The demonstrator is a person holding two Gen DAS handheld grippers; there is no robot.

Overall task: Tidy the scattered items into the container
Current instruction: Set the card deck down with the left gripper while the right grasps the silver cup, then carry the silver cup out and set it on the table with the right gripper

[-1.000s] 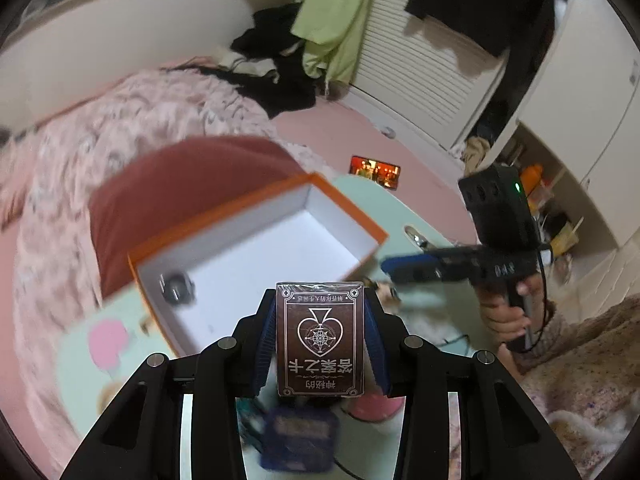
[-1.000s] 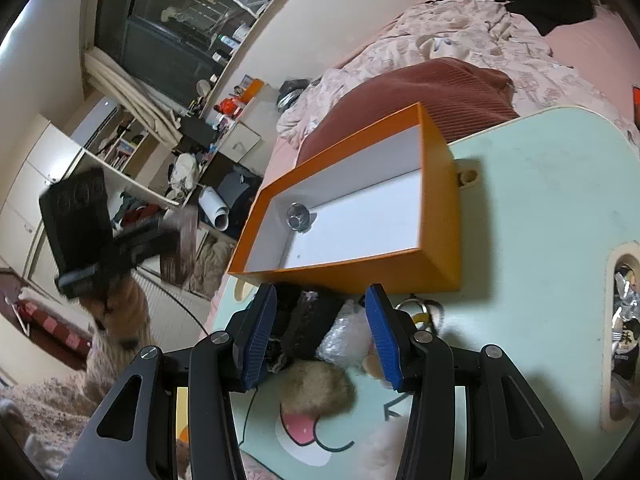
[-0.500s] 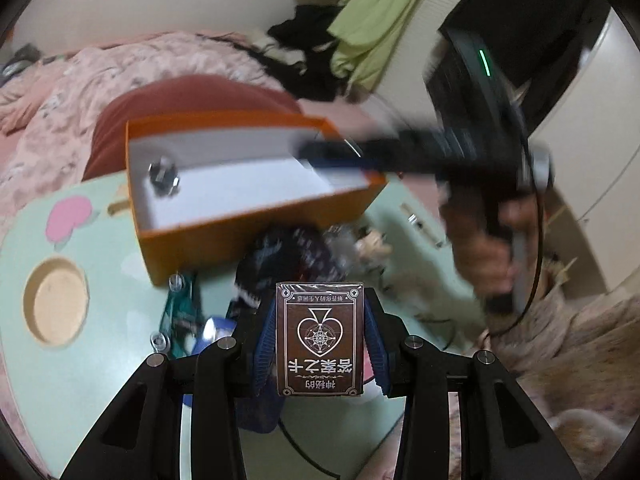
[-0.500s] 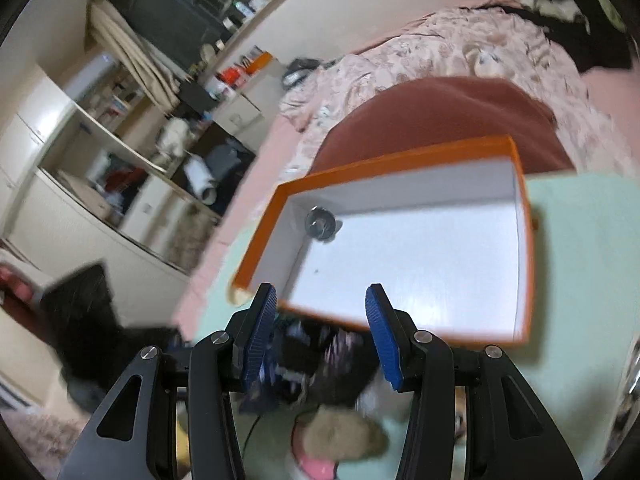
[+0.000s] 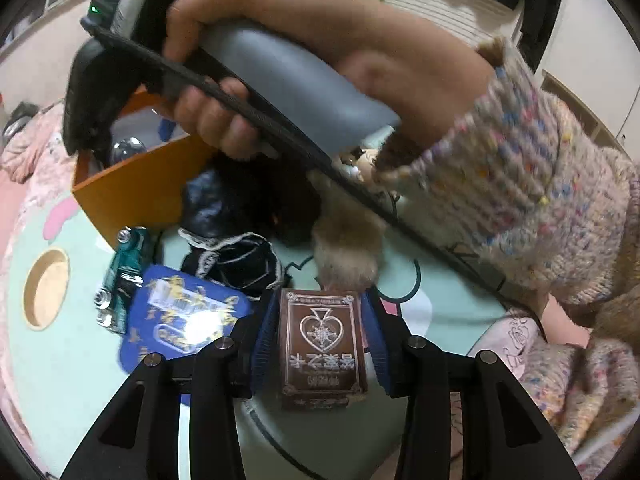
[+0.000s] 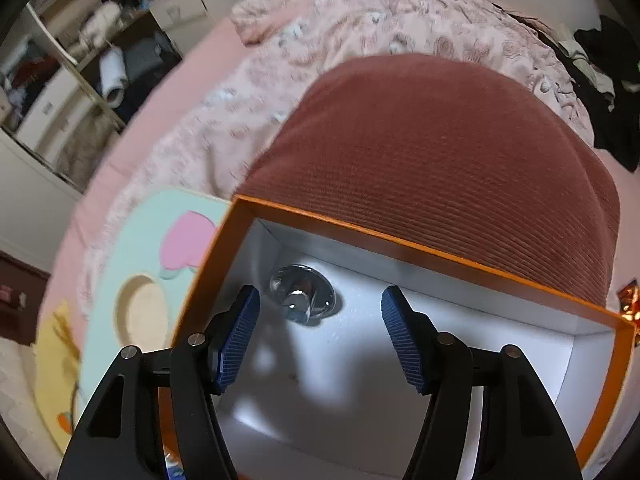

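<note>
On the left of the left wrist view, a round wooden recess (image 5: 45,289) is seen in the mint-green table top (image 5: 60,364). To its right lie a small green toy car (image 5: 122,276) and a blue printed packet (image 5: 180,316), with a dark striped cloth (image 5: 236,256) just beyond them. The orange box (image 5: 136,188) stands at the far left, a shiny glass piece (image 5: 127,149) visible inside it. A brown card box (image 5: 323,344) is seen between the blue pads of the left gripper (image 5: 323,344); those jaws are opening, and a thin gap seems to show at each side. A tan fluffy ball (image 5: 346,248) lies just beyond it. Above, the person's right hand (image 5: 320,56) is wrapped round the other tool's grey handle, with a speckled knit sleeve (image 5: 532,184) at the right.

In the right wrist view, the right gripper (image 6: 320,332) is held over the white inside of the orange box (image 6: 400,240), its jaws opening with nothing between them. The glass piece (image 6: 302,294) rests in the far left corner. A dark red cushion (image 6: 440,140) lies beyond the box.
</note>
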